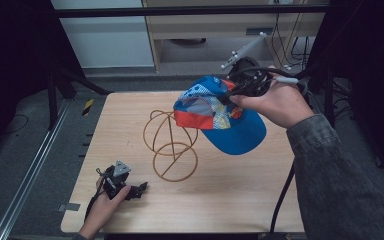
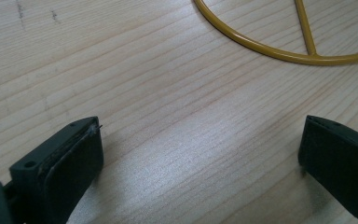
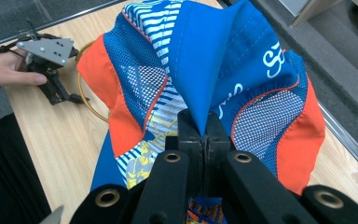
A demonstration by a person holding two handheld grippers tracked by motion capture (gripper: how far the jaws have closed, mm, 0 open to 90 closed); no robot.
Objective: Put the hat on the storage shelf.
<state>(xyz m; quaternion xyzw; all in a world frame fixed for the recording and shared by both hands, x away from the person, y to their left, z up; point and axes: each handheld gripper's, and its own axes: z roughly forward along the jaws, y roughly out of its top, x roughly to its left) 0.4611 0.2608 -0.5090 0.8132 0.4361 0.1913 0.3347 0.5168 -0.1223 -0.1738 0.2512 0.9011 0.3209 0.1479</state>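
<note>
a pale wooden surface (image 1: 240, 200) with rounded corners carries a yellow wire stand (image 1: 172, 150), whose ring base lies flat near the middle. the left tool (image 1: 142, 188) rests on the surface near its front left corner.

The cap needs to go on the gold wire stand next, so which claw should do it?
The right claw, probably: it is shut on the cap, held just above the wire stand. The left claw rests open and empty on the table.
</note>
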